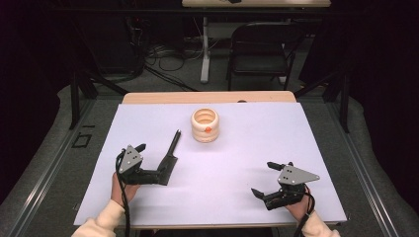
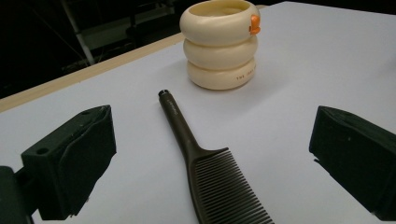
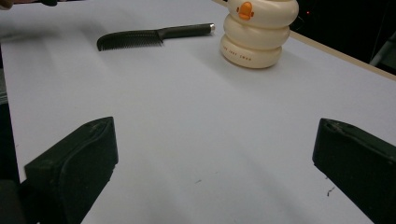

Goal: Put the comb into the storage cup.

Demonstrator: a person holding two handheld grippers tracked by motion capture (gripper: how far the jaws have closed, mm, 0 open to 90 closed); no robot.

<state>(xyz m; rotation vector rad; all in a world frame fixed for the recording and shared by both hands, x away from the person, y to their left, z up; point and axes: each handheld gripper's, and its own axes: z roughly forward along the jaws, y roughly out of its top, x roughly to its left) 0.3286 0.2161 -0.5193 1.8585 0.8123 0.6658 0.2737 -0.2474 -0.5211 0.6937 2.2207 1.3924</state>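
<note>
A black comb (image 1: pixel 170 154) lies flat on the white table (image 1: pixel 237 148), handle pointing away toward a cream ringed holder (image 1: pixel 205 126) with an orange spot. My left gripper (image 1: pixel 150 162) stands open at the comb's toothed end. In the left gripper view the comb (image 2: pixel 219 186) lies between the two wide-apart jaws of the left gripper (image 2: pixel 212 140), touching neither, with the holder (image 2: pixel 219 42) beyond it. My right gripper (image 1: pixel 266 178) is open near the front right, over bare table. The right gripper view looks past the right gripper (image 3: pixel 215 140) to the comb (image 3: pixel 140 38) and the holder (image 3: pixel 259 32).
The table's wooden far edge (image 1: pixel 207 97) runs behind the holder. Beyond it on the floor stand a dark folding chair (image 1: pixel 259 47), a white table leg (image 1: pixel 205 49) and loose cables (image 1: pixel 168 57). A person's hands and pale sleeves come in at the bottom.
</note>
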